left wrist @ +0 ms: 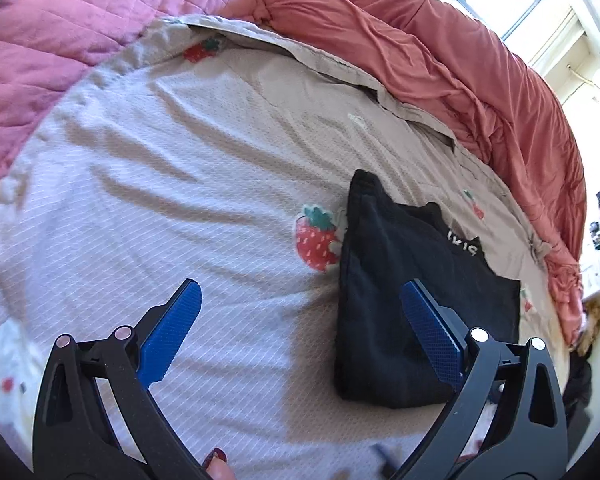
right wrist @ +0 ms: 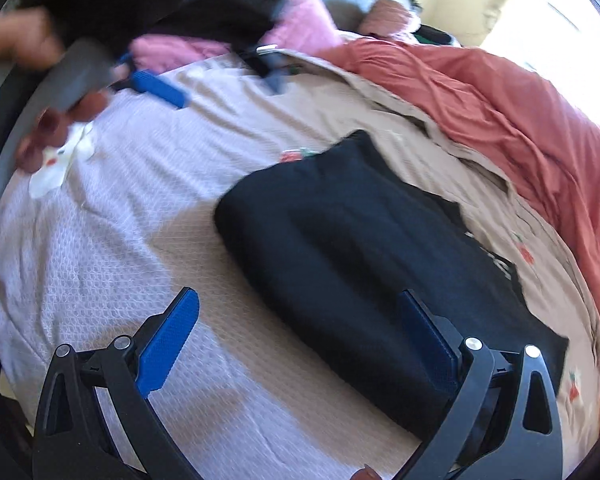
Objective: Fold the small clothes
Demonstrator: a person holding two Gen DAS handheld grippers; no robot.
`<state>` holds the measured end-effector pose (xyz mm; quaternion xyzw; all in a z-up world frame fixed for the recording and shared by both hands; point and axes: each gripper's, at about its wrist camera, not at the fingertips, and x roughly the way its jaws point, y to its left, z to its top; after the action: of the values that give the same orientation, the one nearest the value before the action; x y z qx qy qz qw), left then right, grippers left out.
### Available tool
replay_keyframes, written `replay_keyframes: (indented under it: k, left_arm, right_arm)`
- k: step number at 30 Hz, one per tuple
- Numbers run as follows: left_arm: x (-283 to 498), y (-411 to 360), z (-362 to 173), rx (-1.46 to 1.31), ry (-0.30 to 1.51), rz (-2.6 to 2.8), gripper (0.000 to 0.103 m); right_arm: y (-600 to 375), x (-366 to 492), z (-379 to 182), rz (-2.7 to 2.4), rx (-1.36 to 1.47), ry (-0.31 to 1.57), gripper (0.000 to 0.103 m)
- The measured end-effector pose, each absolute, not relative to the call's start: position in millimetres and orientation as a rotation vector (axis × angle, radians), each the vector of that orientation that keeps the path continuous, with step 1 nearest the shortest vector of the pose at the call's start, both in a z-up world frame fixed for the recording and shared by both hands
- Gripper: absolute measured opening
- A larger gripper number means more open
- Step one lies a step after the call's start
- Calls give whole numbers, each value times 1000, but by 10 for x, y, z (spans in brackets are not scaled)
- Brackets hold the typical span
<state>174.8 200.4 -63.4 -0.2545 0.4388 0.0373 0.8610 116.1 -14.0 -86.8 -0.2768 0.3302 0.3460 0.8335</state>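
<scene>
- Folded black garment [left wrist: 400, 300] lies on the bed [left wrist: 180, 200].
- Left gripper [left wrist: 300, 312] spread wide, empty.
- Right gripper [right wrist: 296, 316] wide apart, holding nothing, above the garment's near end.

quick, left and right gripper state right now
Left hand-held gripper: open, holding nothing.
Right hand-held gripper: open, holding nothing, above the folded black garment.

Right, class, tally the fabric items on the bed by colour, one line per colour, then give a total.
Black: 1, the folded black garment
Pink: 1, the quilted pink blanket
Rust-orange: 1, the bunched rust-orange duvet
Pale with strawberries: 1, the strawberry-print cover
Total: 4
</scene>
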Motion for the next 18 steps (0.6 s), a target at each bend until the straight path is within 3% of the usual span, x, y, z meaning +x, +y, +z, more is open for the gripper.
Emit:
replay_keyframes:
  k: [7,11,17,18]
  left_arm:
    - [2259,1947,-762,-597,968,-64,93]
    - [2529,1859,-921,-593,1005,-119,81]
    - [2787,1806,-1230,-670,1066,-189,67]
    - [2813,1790,-1263,-673,1075,-198,65]
  right_arm:
    - [71,1220,-1001,740,-642,676,98]
    - [89,1347,-1093,731,-632,697,96]
    - [30,1523,-1103,686,-591,700,68]
    - [23,1528,-1090,692,-588,694,53]
